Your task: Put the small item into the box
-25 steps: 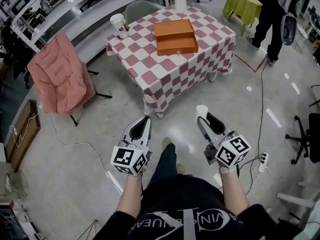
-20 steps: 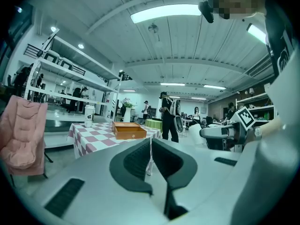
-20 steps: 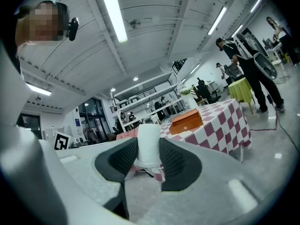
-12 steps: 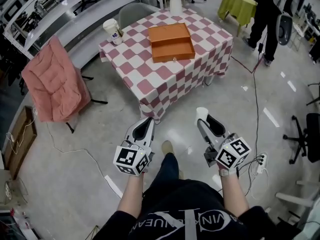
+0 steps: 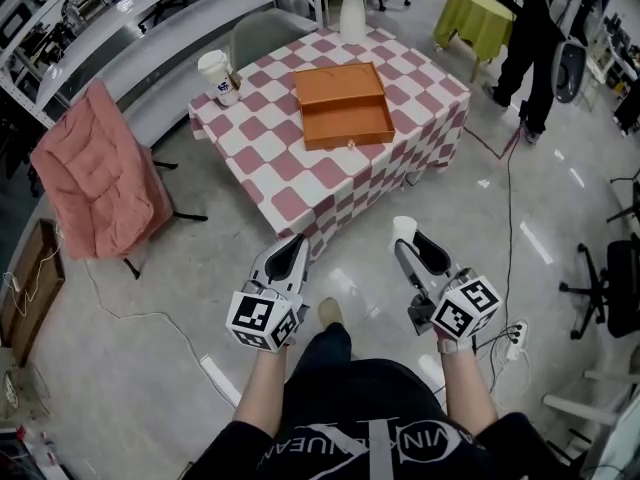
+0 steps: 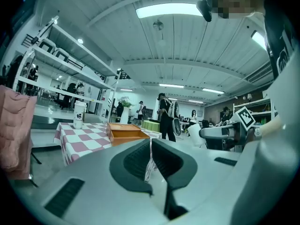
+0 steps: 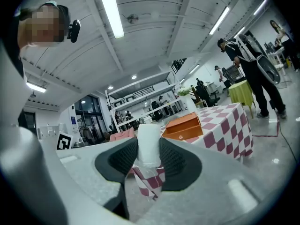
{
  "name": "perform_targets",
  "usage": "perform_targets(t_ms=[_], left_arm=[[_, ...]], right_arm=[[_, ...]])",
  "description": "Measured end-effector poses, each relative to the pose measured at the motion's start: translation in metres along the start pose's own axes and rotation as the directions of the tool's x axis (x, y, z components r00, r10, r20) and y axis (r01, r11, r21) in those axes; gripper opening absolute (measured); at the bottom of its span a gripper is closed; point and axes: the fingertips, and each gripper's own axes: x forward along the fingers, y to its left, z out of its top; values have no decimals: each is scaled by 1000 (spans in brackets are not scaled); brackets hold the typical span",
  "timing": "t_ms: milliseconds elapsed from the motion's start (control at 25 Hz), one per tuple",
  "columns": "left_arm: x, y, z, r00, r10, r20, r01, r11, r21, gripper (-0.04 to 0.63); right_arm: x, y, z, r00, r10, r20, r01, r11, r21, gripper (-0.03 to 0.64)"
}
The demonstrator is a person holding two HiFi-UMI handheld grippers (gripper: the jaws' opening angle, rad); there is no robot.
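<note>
An open orange box lies on the table with a red-and-white checked cloth, well ahead of both grippers. My right gripper is shut on a small white cylindrical item; in the right gripper view the item stands pinched between the dark pads, with the box far beyond. My left gripper is held level beside it with its jaws shut and nothing in them. In the left gripper view the box shows past the shut jaws. Both grippers hover over the floor, short of the table.
A paper cup and a white vase with flowers stand on the table's far side. A chair draped in pink is at the left. A person in black stands by a green-covered table. Cables cross the floor.
The table and box have come lower and closer in the head view as I move toward them. Both grippers keep the same pose, the right still holding the white item.
</note>
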Motion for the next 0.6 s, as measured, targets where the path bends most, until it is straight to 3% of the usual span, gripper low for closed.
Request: perform_targets(t_ms=[600], left_arm=[[72,59,8,998,-51,-33,49,998,-31,18]], right_arm=[[76,-42,19,999,-44,-19,45,999,22,141]])
